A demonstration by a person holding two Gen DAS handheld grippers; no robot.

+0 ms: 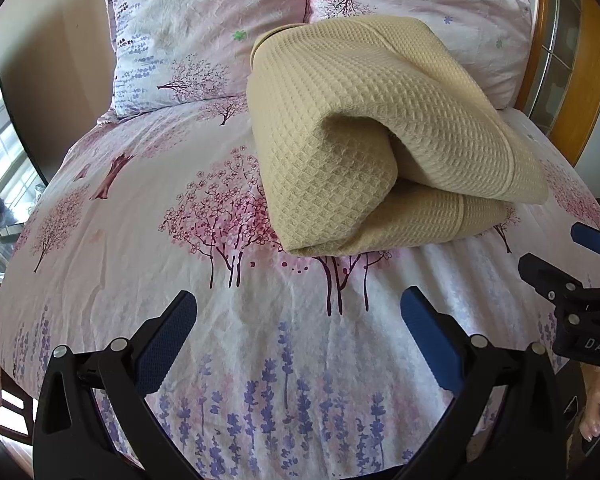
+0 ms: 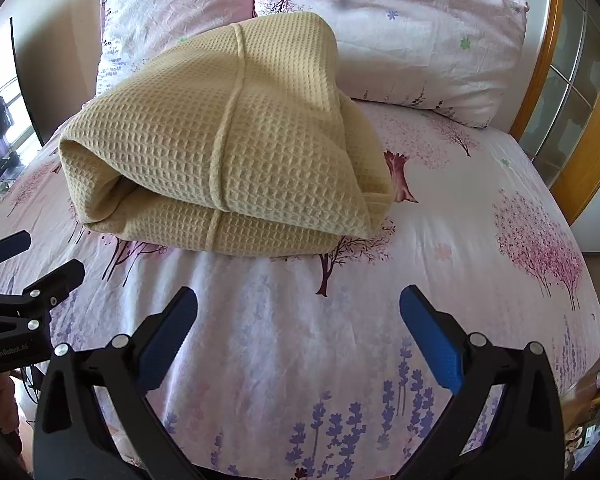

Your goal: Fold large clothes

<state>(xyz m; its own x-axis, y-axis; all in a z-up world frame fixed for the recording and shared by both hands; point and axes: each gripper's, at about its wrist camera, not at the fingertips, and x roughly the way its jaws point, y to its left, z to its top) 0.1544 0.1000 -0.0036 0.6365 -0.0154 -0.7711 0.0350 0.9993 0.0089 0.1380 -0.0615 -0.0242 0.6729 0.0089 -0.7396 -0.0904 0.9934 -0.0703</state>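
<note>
A beige waffle-weave garment lies folded into a thick bundle on the floral bedsheet, in front of the pillows. It also shows in the right wrist view. My left gripper is open and empty, hovering over the sheet short of the bundle's near edge. My right gripper is open and empty, also short of the bundle. Each gripper shows at the edge of the other's view: the right gripper and the left gripper.
Two floral pillows lean at the head of the bed. A wooden headboard and glass-panelled door stand at the right. A window and furniture are at the far left.
</note>
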